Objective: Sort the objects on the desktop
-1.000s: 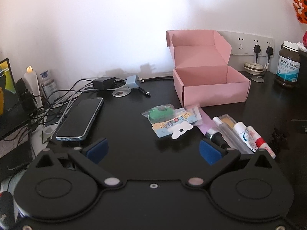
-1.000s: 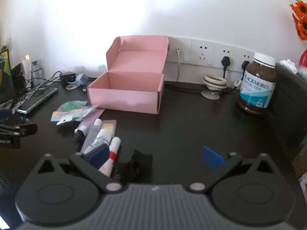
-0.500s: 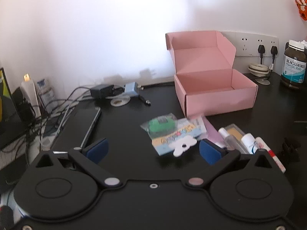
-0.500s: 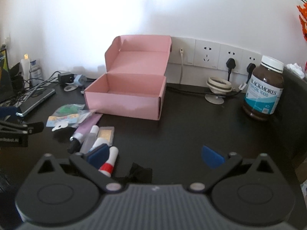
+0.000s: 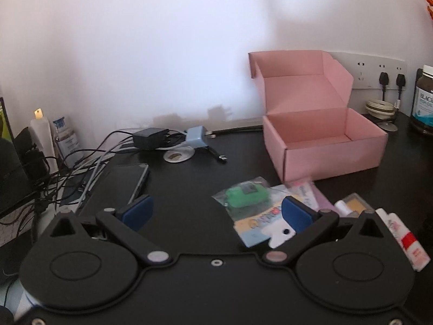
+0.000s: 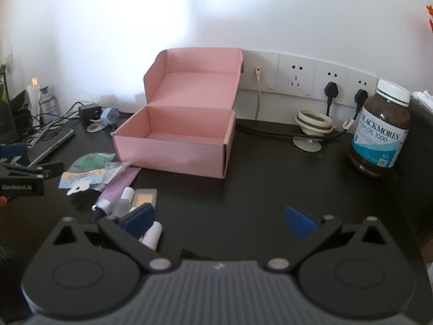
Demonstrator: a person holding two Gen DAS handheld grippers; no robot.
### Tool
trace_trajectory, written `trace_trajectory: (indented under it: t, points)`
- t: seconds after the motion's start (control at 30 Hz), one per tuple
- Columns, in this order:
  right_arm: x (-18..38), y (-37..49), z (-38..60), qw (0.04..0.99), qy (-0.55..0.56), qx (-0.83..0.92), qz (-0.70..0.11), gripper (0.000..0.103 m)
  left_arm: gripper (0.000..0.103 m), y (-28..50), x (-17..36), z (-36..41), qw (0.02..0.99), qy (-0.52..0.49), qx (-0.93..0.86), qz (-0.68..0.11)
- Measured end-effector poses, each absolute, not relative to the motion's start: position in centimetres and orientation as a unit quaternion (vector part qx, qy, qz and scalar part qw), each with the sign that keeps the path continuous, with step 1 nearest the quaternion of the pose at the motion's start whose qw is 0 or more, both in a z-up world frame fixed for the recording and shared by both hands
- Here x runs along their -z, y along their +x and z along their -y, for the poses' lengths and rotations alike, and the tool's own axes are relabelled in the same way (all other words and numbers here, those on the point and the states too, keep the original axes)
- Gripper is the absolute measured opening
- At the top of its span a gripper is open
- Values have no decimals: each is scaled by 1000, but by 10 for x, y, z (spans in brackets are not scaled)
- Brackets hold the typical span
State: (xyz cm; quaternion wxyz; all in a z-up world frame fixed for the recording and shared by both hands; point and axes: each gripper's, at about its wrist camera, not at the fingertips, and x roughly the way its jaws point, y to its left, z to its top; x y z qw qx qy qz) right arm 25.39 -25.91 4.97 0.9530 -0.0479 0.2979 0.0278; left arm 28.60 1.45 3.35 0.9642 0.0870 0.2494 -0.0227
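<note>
On the black counter [image 6: 270, 178] an open pink cardboard box [image 6: 176, 146] stands with its lid flap raised against the white wall and nothing showing inside it. Just in front of its left corner lies a loose cluster of small things: a clear plastic bag holding a green item [image 5: 245, 196], a pale blue printed card with a white flower-shaped tag [image 5: 259, 226] beneath it, a flat lilac packet [image 6: 119, 185], a small clear bottle with a white cap [image 6: 124, 199], a square compact with a tan centre [image 6: 144, 197] and a white tube with a red band [image 5: 403, 237]. These overlap or touch one another.

The left hand-held gripper [image 5: 216, 212] hovers low over the counter with its blue-padded fingers spread wide and nothing between them – the right pad sits over the edge of the printed card. The right hand-held gripper [image 6: 219, 220] is likewise spread apart and empty, its left pad above the bottle and compact.

Further left a dark smartphone [image 5: 135, 178] lies flat beside tangled cables and two chargers – a brown supplement jar with a white lid [image 6: 381, 127] stands near the wall sockets at the right
</note>
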Motion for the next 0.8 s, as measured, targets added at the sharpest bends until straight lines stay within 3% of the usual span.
trace_trajectory:
  t: [0.8]
  points:
    - [-54,288,252,949,-28,-36,-311,102,103,289,-35,-38,970,25,39,-240]
